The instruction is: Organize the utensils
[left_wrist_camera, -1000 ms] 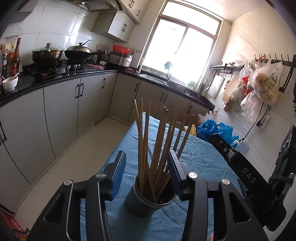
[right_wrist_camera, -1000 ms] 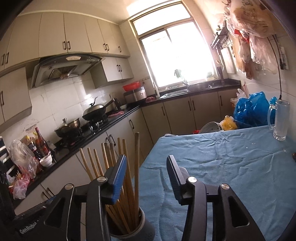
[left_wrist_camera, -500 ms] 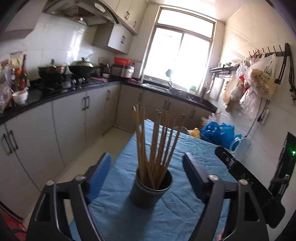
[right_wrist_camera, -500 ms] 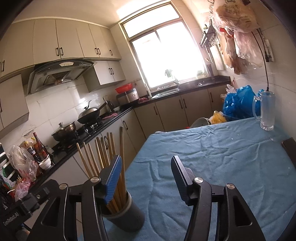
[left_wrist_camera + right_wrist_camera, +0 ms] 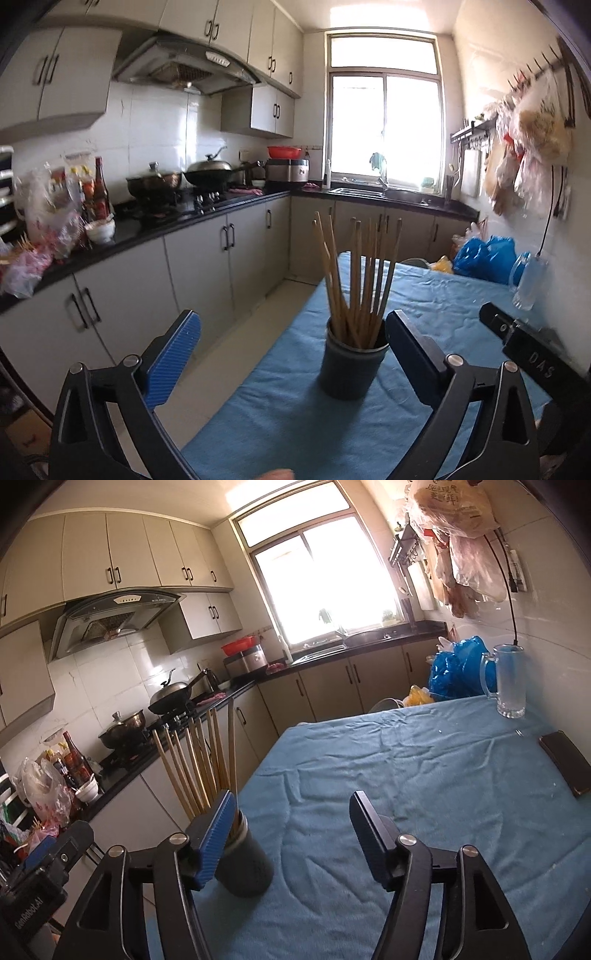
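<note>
Both grippers are standing with their fingers apart, holding nothing. Compared with a second ago, the left gripper (image 5: 291,345) has drawn back from the dark holder (image 5: 351,363): then its fingers were close on either side of the cup, and now they are spread much wider, with the cup sitting farther off between them and untouched. That reads as a release. The holder appears to have been set down where it belongs, so this part of the organizing is probably finished or very near it.

The holder is standing upright on the blue cloth (image 5: 424,775) covering the bench, near the edge facing the kitchen cabinets. It is carrying a bundle of wooden chopsticks (image 5: 360,273), all standing on end and fanning outward at the top; none are lying loose on the cloth in either view.

The right gripper (image 5: 290,829) is hovering over bare cloth, with the holder just beside its left finger (image 5: 216,834), partly hidden behind it. Whether that finger is brushing the cup cannot be told from this angle.

Farther along the bench, a glass mug (image 5: 508,681) is standing near the wall and looks empty, and a dark phone (image 5: 565,762) is lying flat by the right edge.
</note>
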Available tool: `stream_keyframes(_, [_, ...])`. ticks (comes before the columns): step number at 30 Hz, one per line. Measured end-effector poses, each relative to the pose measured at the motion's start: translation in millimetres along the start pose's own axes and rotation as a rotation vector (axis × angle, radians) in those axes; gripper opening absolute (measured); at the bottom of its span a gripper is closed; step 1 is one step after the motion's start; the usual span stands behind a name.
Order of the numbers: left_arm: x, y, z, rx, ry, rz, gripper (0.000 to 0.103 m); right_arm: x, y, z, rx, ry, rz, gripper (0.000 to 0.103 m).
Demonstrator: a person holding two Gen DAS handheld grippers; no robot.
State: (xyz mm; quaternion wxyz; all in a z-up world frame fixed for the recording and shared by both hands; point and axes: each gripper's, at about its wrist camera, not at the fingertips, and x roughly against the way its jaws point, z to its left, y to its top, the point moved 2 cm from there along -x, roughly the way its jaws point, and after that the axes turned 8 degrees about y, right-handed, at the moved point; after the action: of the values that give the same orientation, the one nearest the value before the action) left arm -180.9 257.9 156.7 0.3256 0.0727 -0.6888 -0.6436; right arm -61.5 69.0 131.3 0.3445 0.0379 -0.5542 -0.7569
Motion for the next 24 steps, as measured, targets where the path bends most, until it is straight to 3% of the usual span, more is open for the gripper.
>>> stream_keyframes(6, [0.8, -14.1, -3.2, -0.044, 0.027, 0.041, 0.103, 8.3, -16.4, -2.4, 0.013, -0.023, 0.012, 0.072])
stream_keyframes(24, [-10.8, -42.5, -24.0, -0.074, -0.033, 0.166, 0.103, 22.7, -34.6, -11.3, 0.088, -0.103, 0.003, 0.079])
